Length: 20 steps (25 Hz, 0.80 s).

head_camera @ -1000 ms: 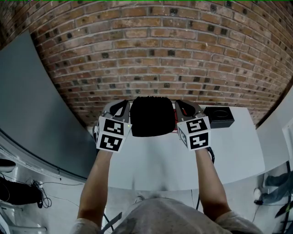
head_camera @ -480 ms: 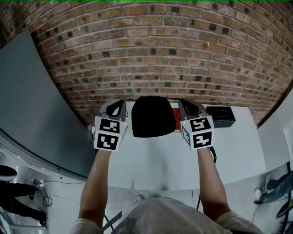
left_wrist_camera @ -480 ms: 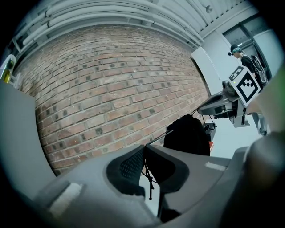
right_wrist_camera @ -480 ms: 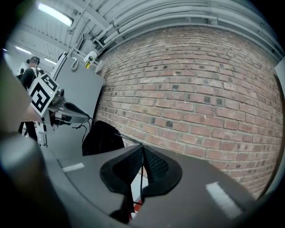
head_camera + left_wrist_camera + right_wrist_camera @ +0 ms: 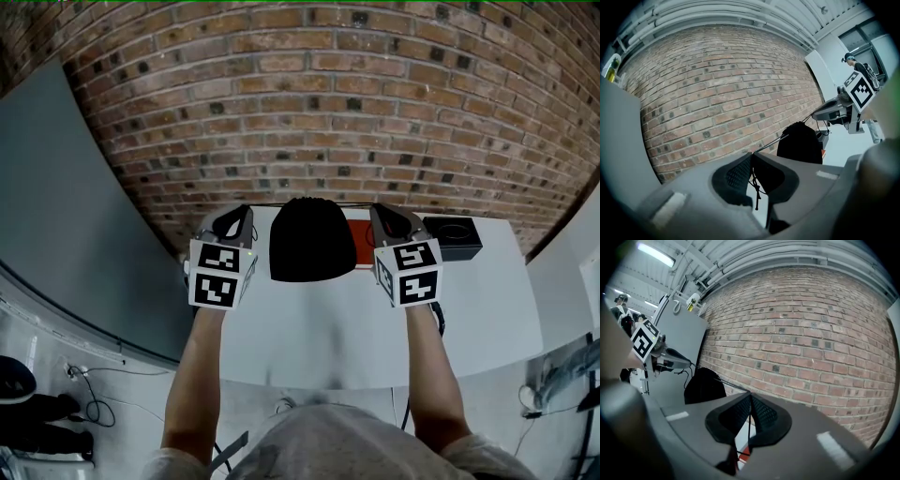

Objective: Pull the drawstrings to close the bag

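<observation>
Since a second ago both grippers have moved outward, away from each other. The bag [image 5: 312, 239] has drawn in at the top, so a mouth that was wide and flat is now gathered into a rounded crown. A red thing [image 5: 359, 242] now shows just beside the bag on its right.

The bag stands on the white bench [image 5: 375, 328], close to the brick wall [image 5: 328, 112] and between the two grippers. A black box [image 5: 453, 238] sits farther right.

The left gripper [image 5: 751, 154] has its jaws pressed together on one of the drawstrings [image 5: 754, 180]. That thin black cord has a knot hanging just behind the pads, and from the jaw tips it runs taut across to the bag's neck. The right gripper [image 5: 750, 394] is clamped the same way on the other cord, which stretches straight to the bag on the opposite side. Each gripper is well clear of the cloth itself, level with the bag's top and out to its side.

The bag looks soft and light, so it is likely to slide or tip on the smooth bench rather than resist a pull. The cords are thin and probably slippery. The sound place to hold them is where they are held now, ahead of the knot, which can act as a stop against the pads. Pulling evenly on both sides should keep the bag from being dragged one way.
</observation>
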{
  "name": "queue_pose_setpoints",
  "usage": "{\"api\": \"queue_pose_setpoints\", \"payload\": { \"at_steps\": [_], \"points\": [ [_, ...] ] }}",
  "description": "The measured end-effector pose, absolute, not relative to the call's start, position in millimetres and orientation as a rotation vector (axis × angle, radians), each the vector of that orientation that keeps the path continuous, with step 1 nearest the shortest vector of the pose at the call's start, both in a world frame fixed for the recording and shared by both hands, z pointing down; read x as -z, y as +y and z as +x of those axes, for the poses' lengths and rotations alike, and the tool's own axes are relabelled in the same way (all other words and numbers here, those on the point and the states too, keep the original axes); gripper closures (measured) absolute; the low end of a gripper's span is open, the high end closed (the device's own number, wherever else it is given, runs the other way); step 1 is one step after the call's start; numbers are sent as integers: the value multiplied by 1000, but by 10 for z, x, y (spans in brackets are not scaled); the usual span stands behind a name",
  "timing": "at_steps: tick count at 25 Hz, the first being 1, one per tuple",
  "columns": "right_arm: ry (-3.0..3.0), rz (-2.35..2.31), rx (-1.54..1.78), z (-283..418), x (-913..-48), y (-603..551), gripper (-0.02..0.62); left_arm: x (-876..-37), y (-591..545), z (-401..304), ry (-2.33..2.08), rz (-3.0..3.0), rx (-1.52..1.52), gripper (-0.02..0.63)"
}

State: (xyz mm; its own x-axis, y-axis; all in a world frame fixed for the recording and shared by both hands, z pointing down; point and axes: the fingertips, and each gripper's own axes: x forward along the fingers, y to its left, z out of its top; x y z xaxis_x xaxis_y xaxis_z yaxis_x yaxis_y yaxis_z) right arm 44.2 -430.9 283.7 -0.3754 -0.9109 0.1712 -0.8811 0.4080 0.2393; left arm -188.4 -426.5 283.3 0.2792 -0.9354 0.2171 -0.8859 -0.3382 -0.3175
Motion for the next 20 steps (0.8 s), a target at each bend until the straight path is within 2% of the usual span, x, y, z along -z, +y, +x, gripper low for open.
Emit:
{"api": "queue_pose_setpoints", "payload": {
  "at_steps": [20],
  "points": [
    [-2387,1582,149,497,-2839,-4353,589,-2881,-4311,-1818,1708,-2407,569,591]
  ]
}}
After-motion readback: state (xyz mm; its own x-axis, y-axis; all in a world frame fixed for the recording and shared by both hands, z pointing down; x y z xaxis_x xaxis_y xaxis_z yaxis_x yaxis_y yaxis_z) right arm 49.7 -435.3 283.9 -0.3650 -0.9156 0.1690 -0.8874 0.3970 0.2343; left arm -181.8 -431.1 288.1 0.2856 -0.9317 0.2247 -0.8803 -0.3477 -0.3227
